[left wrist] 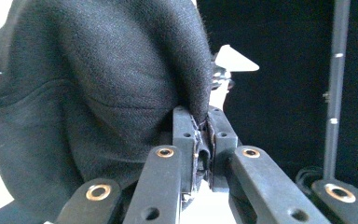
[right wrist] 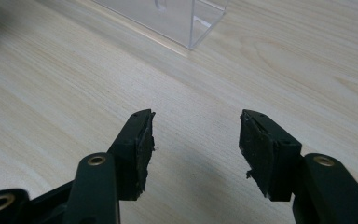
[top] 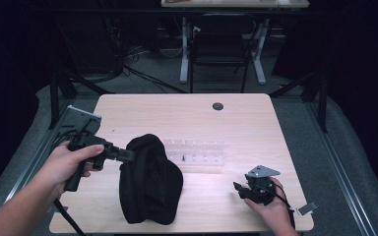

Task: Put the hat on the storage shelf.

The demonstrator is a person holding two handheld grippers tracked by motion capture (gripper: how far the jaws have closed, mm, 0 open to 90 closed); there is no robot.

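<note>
One gripper on the cloth!
Left gripper jaws clamp black garment; right gripper jaws apart over desk — next, grab another edge.

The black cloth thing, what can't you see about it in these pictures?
- Black cloth: in the high view its dark folds hide what garment it is.
- Cloth edge in the left tongs: the left gripper view is cut off, hiding the rest.
- Clear rack: the cloth covers its left end; a small dark item inside is too tiny to name.
- Right tongs: open over bare table.
</note>
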